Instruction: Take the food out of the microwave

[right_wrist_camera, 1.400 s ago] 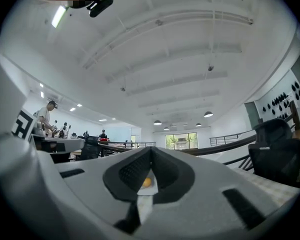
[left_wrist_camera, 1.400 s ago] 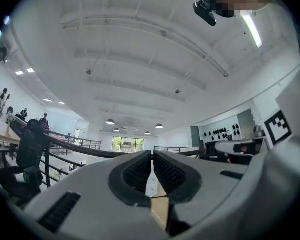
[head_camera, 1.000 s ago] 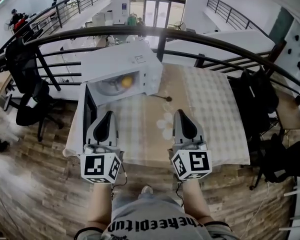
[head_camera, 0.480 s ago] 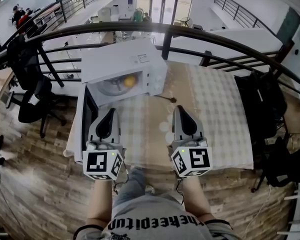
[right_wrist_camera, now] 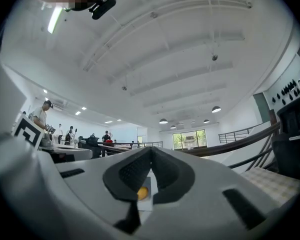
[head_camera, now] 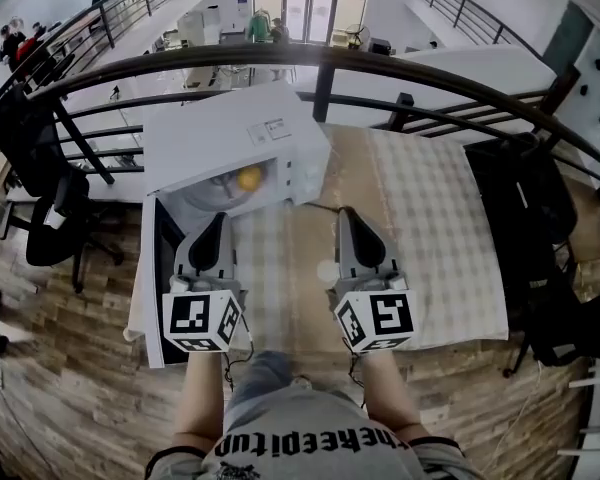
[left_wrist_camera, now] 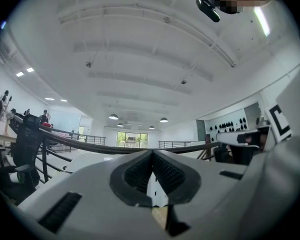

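While food (head_camera: 249,177) sits in open microwave (head_camera: 220,133), I see left gripper (head_camera: 219,218), right gripper (head_camera: 344,213) closed, empty, near it.

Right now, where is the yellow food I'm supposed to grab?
In the head view, the yellow food sits inside the open microwave at the far left of the table, just beyond the tips of the left gripper.

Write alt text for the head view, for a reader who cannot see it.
A white box-shaped microwave stands door-open on a table with a beige checked cloth, a round yellow piece of food inside it. Seen from above, a person holds the left claw and right claw, both shut and empty, over the table, pointing toward the microwave.
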Motion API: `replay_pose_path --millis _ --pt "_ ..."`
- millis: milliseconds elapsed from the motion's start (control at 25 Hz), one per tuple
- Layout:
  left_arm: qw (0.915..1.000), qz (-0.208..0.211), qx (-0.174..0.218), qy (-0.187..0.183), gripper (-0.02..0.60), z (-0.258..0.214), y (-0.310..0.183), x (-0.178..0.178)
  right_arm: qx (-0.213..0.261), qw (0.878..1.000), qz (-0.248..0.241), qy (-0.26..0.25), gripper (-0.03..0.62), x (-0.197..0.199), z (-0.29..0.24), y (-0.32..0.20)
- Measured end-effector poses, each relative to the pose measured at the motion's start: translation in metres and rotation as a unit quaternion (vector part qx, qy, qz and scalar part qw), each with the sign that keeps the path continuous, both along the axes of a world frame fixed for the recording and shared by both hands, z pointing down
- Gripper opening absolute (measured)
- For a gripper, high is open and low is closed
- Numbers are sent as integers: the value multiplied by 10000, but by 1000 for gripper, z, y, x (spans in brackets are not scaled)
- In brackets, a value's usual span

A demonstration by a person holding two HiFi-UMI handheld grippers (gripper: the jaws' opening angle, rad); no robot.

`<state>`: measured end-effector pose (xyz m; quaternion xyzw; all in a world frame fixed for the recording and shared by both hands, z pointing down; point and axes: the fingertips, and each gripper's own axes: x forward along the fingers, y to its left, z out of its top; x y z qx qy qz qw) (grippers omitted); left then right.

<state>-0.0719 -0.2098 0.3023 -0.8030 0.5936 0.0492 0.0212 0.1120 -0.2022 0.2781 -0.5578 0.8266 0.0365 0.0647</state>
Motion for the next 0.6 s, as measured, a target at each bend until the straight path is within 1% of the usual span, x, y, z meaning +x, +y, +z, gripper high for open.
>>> replay_pose_path --millis 360,600 --pt "9991 234 -364 20 11 33 -68 -4 -248 9992 289 -83 6 -1 26 -57" --pt "9975 259 -663 37 11 63 -92 -8 -496 9980 374 -74 5 -5 51 -79"
